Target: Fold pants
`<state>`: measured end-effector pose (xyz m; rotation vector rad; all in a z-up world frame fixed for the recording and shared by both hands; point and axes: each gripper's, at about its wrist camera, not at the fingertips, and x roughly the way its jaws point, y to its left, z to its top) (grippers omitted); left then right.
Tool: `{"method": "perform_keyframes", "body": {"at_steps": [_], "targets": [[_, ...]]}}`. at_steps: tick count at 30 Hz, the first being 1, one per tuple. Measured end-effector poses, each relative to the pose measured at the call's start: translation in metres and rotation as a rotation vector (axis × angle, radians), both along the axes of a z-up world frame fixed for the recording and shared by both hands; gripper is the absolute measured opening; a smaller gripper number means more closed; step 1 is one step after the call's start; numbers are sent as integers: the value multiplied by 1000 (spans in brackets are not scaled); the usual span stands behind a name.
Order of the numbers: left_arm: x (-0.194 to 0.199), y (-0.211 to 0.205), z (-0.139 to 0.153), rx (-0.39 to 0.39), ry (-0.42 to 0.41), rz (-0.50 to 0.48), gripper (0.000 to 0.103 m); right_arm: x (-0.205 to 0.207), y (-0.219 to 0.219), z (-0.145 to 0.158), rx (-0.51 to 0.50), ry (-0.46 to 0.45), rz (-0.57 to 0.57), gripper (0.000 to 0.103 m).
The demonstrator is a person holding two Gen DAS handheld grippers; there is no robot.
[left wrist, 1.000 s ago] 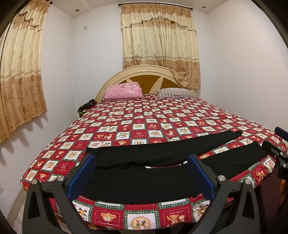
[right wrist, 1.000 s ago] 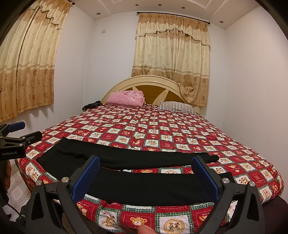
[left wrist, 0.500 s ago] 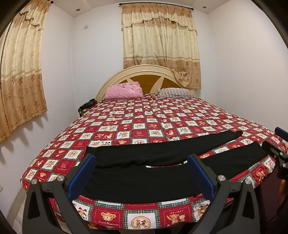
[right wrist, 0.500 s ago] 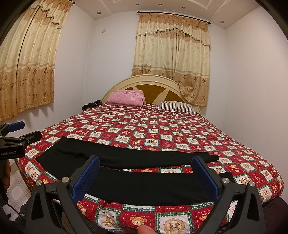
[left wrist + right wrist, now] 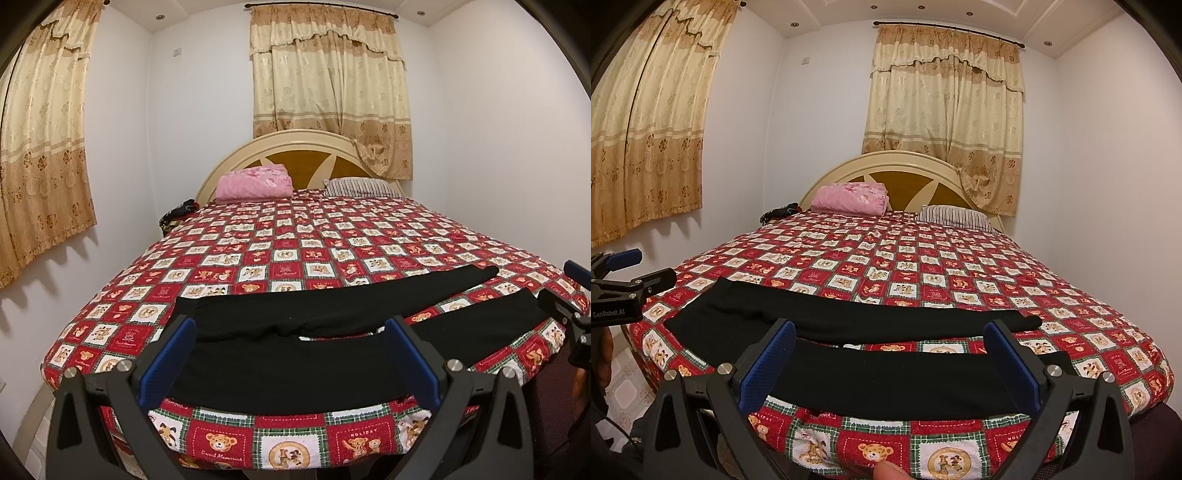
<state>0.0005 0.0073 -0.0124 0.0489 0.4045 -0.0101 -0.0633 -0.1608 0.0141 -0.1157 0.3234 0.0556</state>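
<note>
My left gripper [image 5: 290, 360] fills the bottom of its frame, blue-padded fingers spread wide, holding nothing. My right gripper [image 5: 890, 363] sits the same way, spread and empty above the bed's near edge. Just past both, the black pants [image 5: 295, 354] lie flat across the lower middle of the frame on the teddy-bear quilt [image 5: 295, 251], legs apart. Toward upper centre sit a pink pillow [image 5: 255, 182] and a striped pillow [image 5: 360, 186] against the arched headboard [image 5: 295, 147].
</note>
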Motion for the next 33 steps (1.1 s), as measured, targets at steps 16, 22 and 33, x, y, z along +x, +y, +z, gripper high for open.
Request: {"method": "perform_keyframes", "body": {"at_steps": [16,22,33], "targets": [[75,89,-45,73,103,155,103,38,-4,-44,3,137,-5,102],[136,146,-67,125,197,229,103,57,-6,-68,1,203,-28,102],[249,206,-108,-50,342,190,93,96,-22,-99,7,309,-77,102]]}}
